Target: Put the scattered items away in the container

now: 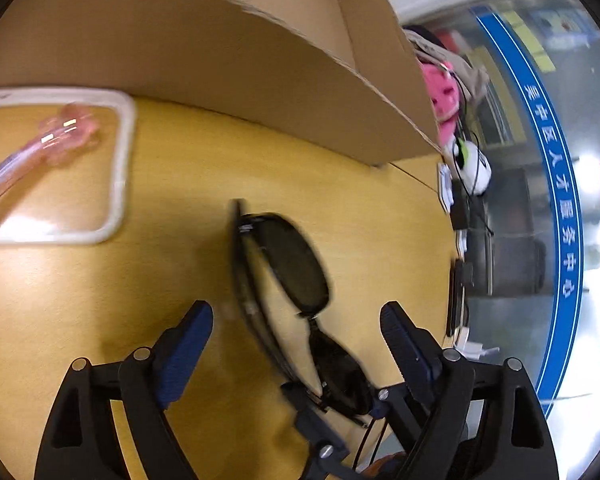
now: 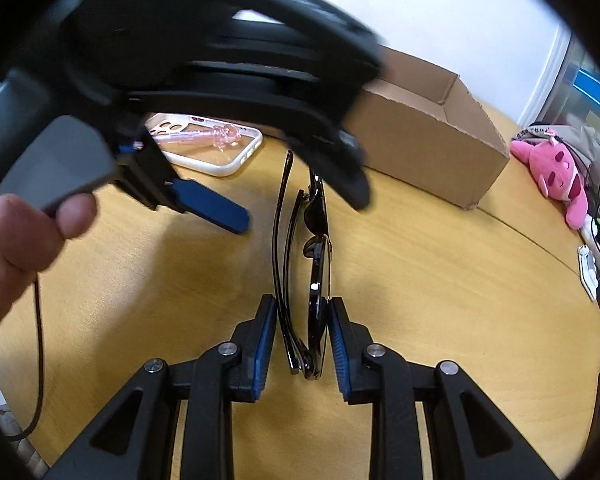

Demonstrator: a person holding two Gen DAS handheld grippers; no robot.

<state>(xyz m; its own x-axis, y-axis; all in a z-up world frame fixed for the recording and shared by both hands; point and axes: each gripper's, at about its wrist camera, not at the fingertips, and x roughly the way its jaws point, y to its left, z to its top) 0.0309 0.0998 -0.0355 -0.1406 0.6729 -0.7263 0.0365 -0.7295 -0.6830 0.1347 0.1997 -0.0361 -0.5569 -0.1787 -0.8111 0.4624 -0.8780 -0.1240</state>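
One pair of sunglasses (image 2: 314, 280), clamped by right gripper (image 2: 302, 336); left gripper (image 1: 296, 328) spread wide above. One cardboard box (image 2: 428, 140), one phone case (image 1: 120, 168), bare tabletop (image 2: 440, 280) between.

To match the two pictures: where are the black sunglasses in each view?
Left wrist: sunglasses at lower centre, between the open left gripper's fingers.
Right wrist: sunglasses at centre, clamped by the right gripper.
Shared landmark: the cardboard box behind them.
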